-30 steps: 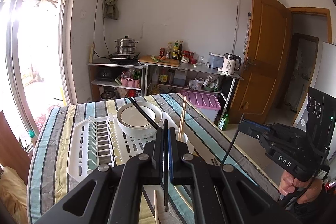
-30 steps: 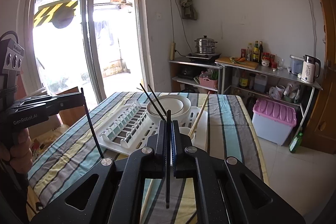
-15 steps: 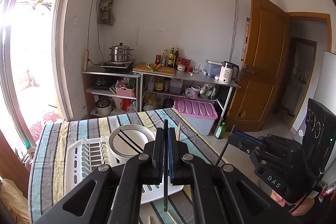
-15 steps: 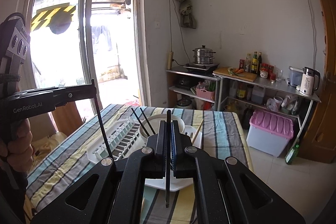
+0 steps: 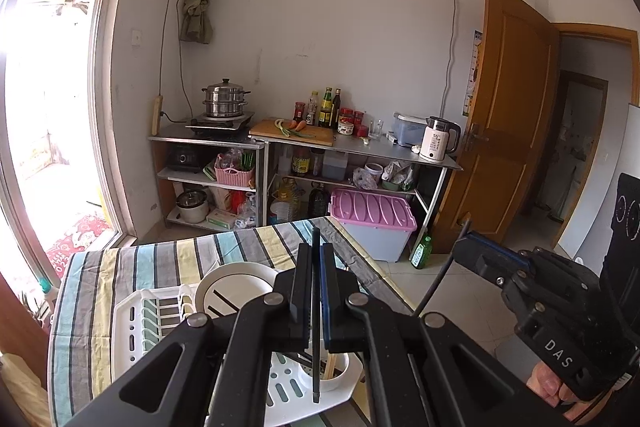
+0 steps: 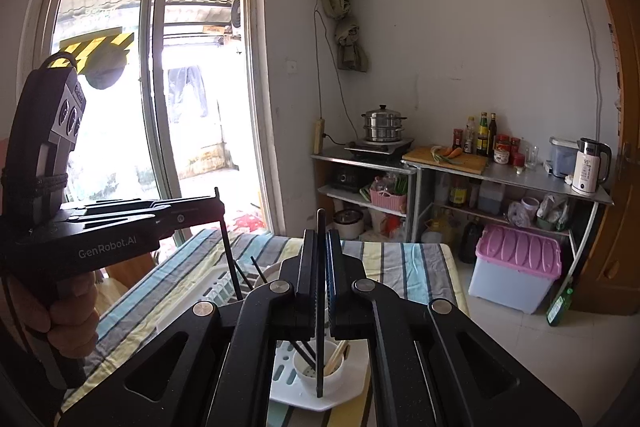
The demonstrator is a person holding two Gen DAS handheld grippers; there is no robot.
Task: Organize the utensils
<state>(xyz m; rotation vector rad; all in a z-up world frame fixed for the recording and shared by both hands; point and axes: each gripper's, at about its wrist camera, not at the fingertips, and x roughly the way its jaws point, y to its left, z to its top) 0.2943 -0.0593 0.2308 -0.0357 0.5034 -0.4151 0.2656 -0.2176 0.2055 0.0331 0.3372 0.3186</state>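
Observation:
My left gripper [image 5: 315, 251] is shut on a black chopstick [image 5: 316, 355] that hangs down over the white utensil cup [image 5: 334, 375] of the dish rack [image 5: 132, 323]. My right gripper [image 6: 320, 239] is shut on another black chopstick [image 6: 320, 355] whose lower end hangs at the same cup [image 6: 318, 373], which holds wooden chopsticks [image 6: 334, 357] and black ones. Each gripper shows in the other's view, the right one [image 5: 464, 251] and the left one [image 6: 218, 205], both high above the table. Two black chopsticks [image 5: 220, 303] lie across a white bowl [image 5: 236, 285].
The rack sits on a striped tablecloth [image 5: 160, 259]. Behind the table stand metal shelves [image 5: 304, 163] with a steamer pot [image 5: 224, 103], bottles and a kettle [image 5: 438, 139]. A pink-lidded bin [image 5: 372, 223] is on the floor. A wooden door [image 5: 504, 147] is at right, a glass door [image 6: 132, 75] at left.
Both grippers have risen with their chopsticks; the rack and table have dropped lower in both views, and the chopstick ends now hang over the utensil cup.

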